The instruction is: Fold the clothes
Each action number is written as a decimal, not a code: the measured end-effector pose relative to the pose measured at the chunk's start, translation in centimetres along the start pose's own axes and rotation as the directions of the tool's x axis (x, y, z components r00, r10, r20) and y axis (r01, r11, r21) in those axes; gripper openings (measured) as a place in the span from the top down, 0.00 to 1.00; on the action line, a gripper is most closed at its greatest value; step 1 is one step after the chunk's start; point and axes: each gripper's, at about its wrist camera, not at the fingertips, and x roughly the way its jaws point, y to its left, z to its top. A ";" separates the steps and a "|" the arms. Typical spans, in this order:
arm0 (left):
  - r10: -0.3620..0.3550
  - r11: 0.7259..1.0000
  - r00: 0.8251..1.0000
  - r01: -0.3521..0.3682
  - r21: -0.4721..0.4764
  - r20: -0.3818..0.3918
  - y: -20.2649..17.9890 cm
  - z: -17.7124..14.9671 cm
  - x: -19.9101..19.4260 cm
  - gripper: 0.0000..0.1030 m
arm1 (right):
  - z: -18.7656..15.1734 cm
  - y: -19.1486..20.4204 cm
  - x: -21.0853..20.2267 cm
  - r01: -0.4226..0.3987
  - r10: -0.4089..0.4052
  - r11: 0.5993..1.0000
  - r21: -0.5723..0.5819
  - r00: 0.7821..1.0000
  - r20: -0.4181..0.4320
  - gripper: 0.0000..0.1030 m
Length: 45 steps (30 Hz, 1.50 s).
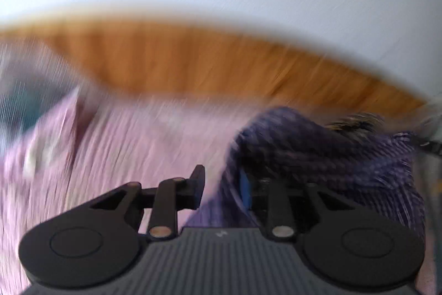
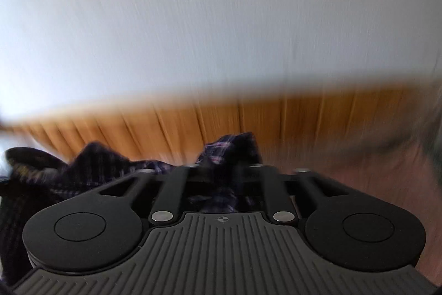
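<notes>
A dark navy and purple plaid garment [image 1: 326, 154] hangs bunched over the right side of my left gripper [image 1: 221, 184]. The left finger [image 1: 197, 184] shows; the right one is buried in the cloth, with fabric running between the jaws. In the right wrist view the same plaid garment [image 2: 226, 156] is pinched between the drawn-together jaws of my right gripper [image 2: 223, 179] and trails off to the left [image 2: 91, 165]. Both views are motion-blurred.
A pink striped bed sheet [image 1: 116, 145] lies below the left gripper, with a pale and teal item [image 1: 25, 104] at far left. A wooden headboard [image 1: 193, 62] [image 2: 304, 118] and a white wall [image 2: 221, 18] stand behind.
</notes>
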 end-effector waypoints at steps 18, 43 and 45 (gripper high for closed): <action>0.063 0.989 0.993 -0.075 -0.128 -0.096 11.3 -20.6 0.6 0.99 | -26.6 -18.1 -0.9 0.135 -0.173 0.979 -0.154 0.947 -0.270 1.00; 0.079 0.993 0.994 -0.072 0.092 -0.071 11.2 -5.4 10.3 0.35 | -10.9 -8.6 12.4 -0.248 0.174 0.912 -0.328 0.955 -0.239 0.25; 0.087 0.992 0.991 -0.076 0.099 -0.104 10.5 -4.8 13.3 0.49 | -11.0 -7.6 17.0 -0.272 0.175 0.902 -0.336 0.941 -0.291 0.32</action>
